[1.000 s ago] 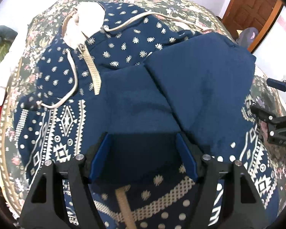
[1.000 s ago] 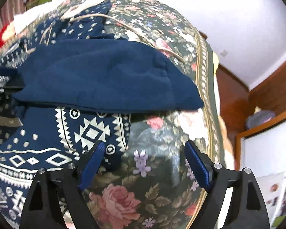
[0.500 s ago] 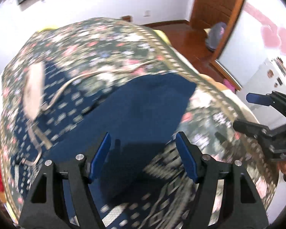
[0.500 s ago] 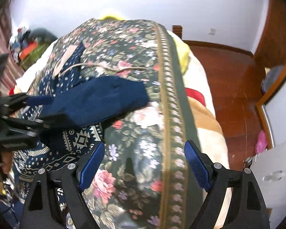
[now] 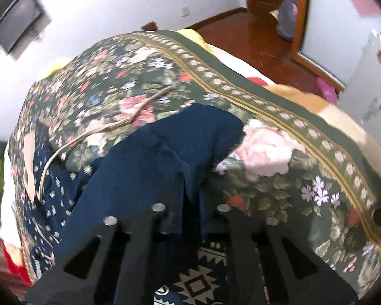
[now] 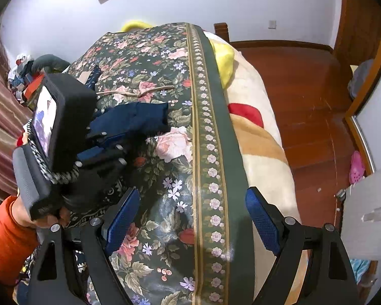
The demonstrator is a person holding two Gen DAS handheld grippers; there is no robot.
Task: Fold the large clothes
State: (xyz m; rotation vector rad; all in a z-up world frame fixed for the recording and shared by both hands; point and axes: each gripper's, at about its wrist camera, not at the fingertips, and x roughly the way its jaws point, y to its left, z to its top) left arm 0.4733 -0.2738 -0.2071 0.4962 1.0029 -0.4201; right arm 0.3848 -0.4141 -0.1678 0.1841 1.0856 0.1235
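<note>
A large navy patterned hoodie (image 5: 61, 193) lies on a floral bedspread (image 5: 279, 178). My left gripper (image 5: 190, 198) is shut on the hoodie's plain navy sleeve (image 5: 180, 142), which bunches between its jaws. The sleeve (image 6: 134, 119) and the left gripper (image 6: 99, 147) also show in the right wrist view, at the left. A beige drawstring (image 5: 109, 127) trails over the bedspread. My right gripper (image 6: 193, 213) is open and empty, raised above the bedspread's border (image 6: 210, 132), to the right of the hoodie.
The bed's edge drops to a cream blanket (image 6: 254, 132) and a wooden floor (image 6: 304, 89). A yellow pillow (image 6: 223, 56) lies at the far end. A white cabinet (image 6: 368, 211) stands at the right. Clothes pile (image 6: 20, 73) at the far left.
My left gripper has closed on the navy sleeve; it was open before. My right gripper has pulled back and up, away from the hoodie, still open.
</note>
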